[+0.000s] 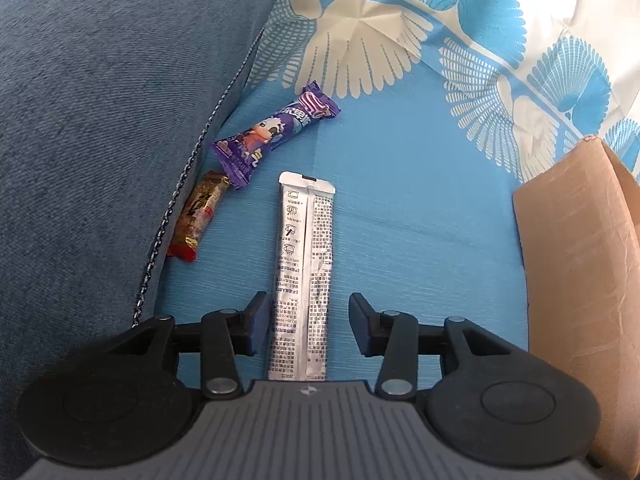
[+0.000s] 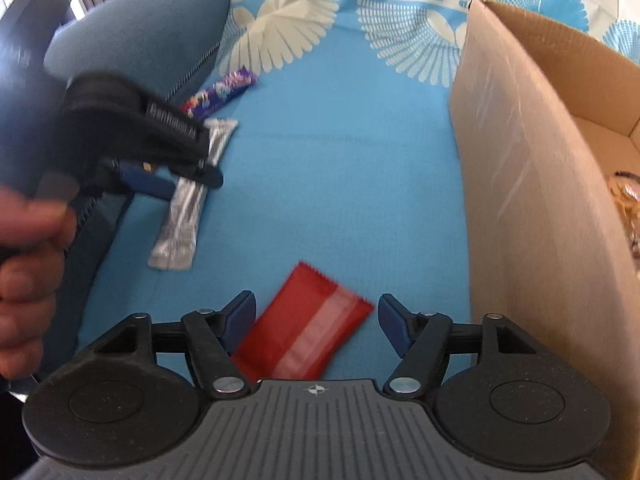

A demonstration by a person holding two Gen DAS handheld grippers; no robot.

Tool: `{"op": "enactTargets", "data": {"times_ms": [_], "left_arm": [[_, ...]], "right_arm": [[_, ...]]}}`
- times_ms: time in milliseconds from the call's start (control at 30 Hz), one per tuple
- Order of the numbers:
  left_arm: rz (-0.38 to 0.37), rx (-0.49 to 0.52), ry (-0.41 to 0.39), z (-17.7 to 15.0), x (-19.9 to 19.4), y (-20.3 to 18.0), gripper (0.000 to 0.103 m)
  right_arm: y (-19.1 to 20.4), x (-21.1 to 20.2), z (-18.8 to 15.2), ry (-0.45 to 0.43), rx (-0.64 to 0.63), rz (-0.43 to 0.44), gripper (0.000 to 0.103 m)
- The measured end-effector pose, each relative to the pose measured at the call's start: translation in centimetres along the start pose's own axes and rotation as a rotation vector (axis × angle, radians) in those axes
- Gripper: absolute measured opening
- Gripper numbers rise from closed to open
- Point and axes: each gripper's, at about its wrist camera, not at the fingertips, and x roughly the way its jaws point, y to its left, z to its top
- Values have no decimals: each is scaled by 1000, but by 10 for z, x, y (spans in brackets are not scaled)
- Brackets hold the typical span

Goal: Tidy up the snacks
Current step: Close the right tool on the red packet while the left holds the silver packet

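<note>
We saw the left gripper (image 1: pixel 308 322) angled down over a long silver foil sachet printed with small text (image 1: pixel 305 264), its jaws spread to either side of the sachet's near half with a gap on the right side, so nothing was pinched. The sachet lay flat on a bright blue cloth with white fan patterns (image 1: pixel 420 208). Beyond it, near the edge of a grey-blue fabric cushion (image 1: pixel 112 120), lay a purple cartoon-printed candy wrapper (image 1: pixel 276 136) and, just beside that, a small red-and-gold wrapped snack (image 1: pixel 200 216) against the cushion seam. In the right wrist view, the right gripper (image 2: pixel 316 322) stood with its jaws spread wide around a blurred red plastic snack packet with a paler stripe (image 2: pixel 304 324); we could not tell whether the packet was resting on the cloth. An open brown cardboard box (image 2: pixel 520 200) stood just to the right, with some pale snack partly visible inside. A person's hand (image 2: pixel 28 276) held the left gripper's handle
</note>
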Motion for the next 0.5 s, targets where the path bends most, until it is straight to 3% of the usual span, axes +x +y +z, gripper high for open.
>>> {"op": "enactTargets", "data": {"times_ms": [200,267,367,500], "left_arm": [[16,31,10,-1,5,-5,48],[16,40,11,-1,6,-5,49],[20,52,11,-2,6,-6,50],[22,56,11,-2,7,-7,50]], "right_arm": [[9,9,-2,-15,-57,-22,68],[11,9,-2,-32,-83,-19,56],[13,9,-1,-56,-131,-14,46],[9,6,4,-86,-146,-19,45]]}}
